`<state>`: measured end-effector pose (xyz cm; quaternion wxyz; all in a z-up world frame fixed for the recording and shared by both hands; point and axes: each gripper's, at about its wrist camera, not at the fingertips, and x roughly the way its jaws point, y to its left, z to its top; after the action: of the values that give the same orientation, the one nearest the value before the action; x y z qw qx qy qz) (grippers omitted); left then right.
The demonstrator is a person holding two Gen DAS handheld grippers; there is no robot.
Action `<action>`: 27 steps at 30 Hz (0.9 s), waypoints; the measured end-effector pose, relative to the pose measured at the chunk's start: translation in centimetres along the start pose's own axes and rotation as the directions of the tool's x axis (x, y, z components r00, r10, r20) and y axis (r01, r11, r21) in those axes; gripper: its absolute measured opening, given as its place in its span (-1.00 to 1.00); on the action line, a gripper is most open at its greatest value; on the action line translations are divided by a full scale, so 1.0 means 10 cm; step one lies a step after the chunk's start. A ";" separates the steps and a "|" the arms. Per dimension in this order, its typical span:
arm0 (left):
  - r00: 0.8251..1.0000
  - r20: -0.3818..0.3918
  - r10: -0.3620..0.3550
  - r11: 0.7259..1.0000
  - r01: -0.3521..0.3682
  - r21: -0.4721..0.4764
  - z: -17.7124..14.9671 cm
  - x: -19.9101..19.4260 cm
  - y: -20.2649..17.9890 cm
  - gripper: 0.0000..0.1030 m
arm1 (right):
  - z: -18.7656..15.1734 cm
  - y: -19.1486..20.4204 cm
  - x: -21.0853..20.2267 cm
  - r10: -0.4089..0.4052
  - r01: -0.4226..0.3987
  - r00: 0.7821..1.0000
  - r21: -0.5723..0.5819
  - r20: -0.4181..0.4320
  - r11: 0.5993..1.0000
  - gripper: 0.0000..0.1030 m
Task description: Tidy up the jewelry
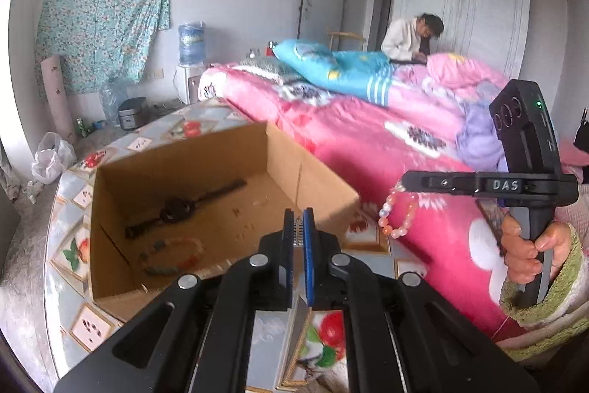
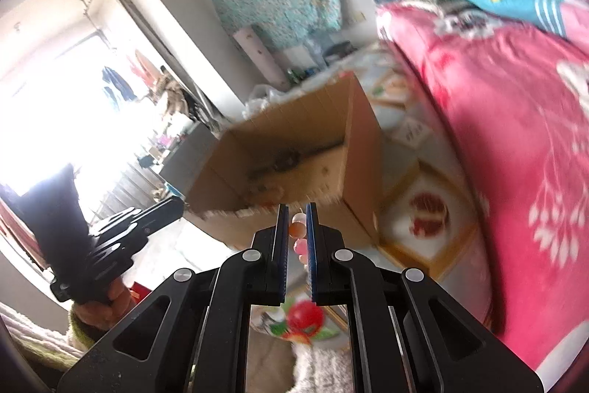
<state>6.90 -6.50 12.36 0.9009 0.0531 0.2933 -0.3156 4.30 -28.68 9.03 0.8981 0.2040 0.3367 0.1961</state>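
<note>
An open cardboard box [image 1: 309,168] stands on the patterned table; it also shows in the right wrist view [image 2: 360,135]. Inside lie a dark watch [image 1: 176,209] and a beaded bracelet [image 1: 173,256]. My right gripper [image 2: 298,223] is shut on a pink and orange bead bracelet [image 2: 297,230]; in the left wrist view that bracelet [image 1: 399,212] hangs from the right gripper [image 1: 405,180] to the right of the box, above the table edge. My left gripper [image 1: 299,225] is shut and empty over the box's near rim.
The round table [image 1: 66,245] has a fruit-pattern cover. A bed with a pink quilt [image 1: 368,142] lies right beside the table. A person [image 1: 412,37] sits behind the bed. A water dispenser [image 1: 190,43] stands at the far wall.
</note>
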 end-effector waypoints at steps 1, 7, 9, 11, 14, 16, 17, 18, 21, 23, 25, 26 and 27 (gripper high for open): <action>1.000 0.001 0.001 1.000 -0.001 -0.009 0.05 0.01 0.05 -0.92 | 0.07 0.02 0.00 0.004 -0.004 1.000 -0.015 0.005 1.000 -0.86; 0.989 -0.114 -0.095 0.994 0.087 -0.073 0.30 0.41 0.36 -0.92 | 0.49 0.13 0.13 0.030 -0.029 1.000 -0.089 0.009 0.996 -0.86; 0.971 -0.190 -0.145 0.986 0.127 -0.106 0.38 0.65 0.46 -0.92 | 0.61 0.12 0.25 0.039 -0.040 0.999 -0.102 -0.006 0.994 -0.86; 0.941 -0.267 -0.207 0.973 0.170 -0.155 0.44 0.94 0.56 -0.92 | 0.67 0.10 0.34 0.038 -0.040 0.999 -0.104 -0.017 0.994 -0.86; 0.860 -0.417 -0.293 0.946 0.200 -0.254 0.48 1.53 0.69 -0.92 | 0.74 0.06 0.44 0.052 -0.054 0.998 -0.094 -0.029 0.994 -0.86; 0.810 -0.484 -0.330 0.933 0.203 -0.297 0.48 1.82 0.71 -0.92 | 0.77 0.01 0.50 0.054 -0.057 0.998 -0.086 -0.038 0.995 -0.86; 0.785 -0.515 -0.344 0.927 0.199 -0.317 0.47 1.97 0.71 -0.92 | 0.78 -0.02 0.53 0.054 -0.057 0.998 -0.078 -0.045 0.995 -0.86; 0.754 -0.549 -0.360 0.921 0.196 -0.336 0.45 2.14 0.70 -0.92 | 0.78 -0.04 0.54 0.054 -0.058 0.997 -0.071 -0.052 0.996 -0.86; 0.678 -0.634 -0.371 0.920 0.176 -0.350 0.36 2.50 0.66 -0.92 | 0.81 -0.11 0.59 0.051 -0.054 0.996 -0.044 -0.080 0.998 -0.86; 0.636 -0.672 -0.378 0.917 0.159 -0.366 0.31 2.67 0.66 -0.92 | 0.82 -0.14 0.63 0.045 -0.048 0.994 -0.037 -0.098 0.998 -0.86; 0.590 -0.707 -0.390 0.912 0.140 -0.386 0.25 2.81 0.64 -0.92 | 0.83 -0.18 0.67 0.037 -0.042 0.993 -0.035 -0.112 0.999 -0.86; 0.578 -0.717 -0.390 0.911 0.132 -0.390 0.23 2.86 0.64 -0.91 | 0.83 -0.18 0.67 0.036 -0.040 0.993 -0.034 -0.116 0.999 -0.86; 0.566 -0.725 -0.392 0.910 0.125 -0.395 0.22 2.89 0.64 -0.91 | 0.83 -0.19 0.68 0.033 -0.038 0.992 -0.034 -0.120 0.999 -0.86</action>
<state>29.98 -17.61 -2.63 0.6172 0.0054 0.7092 -0.3407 15.17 -28.91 10.22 0.8762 0.1817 0.3825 0.2300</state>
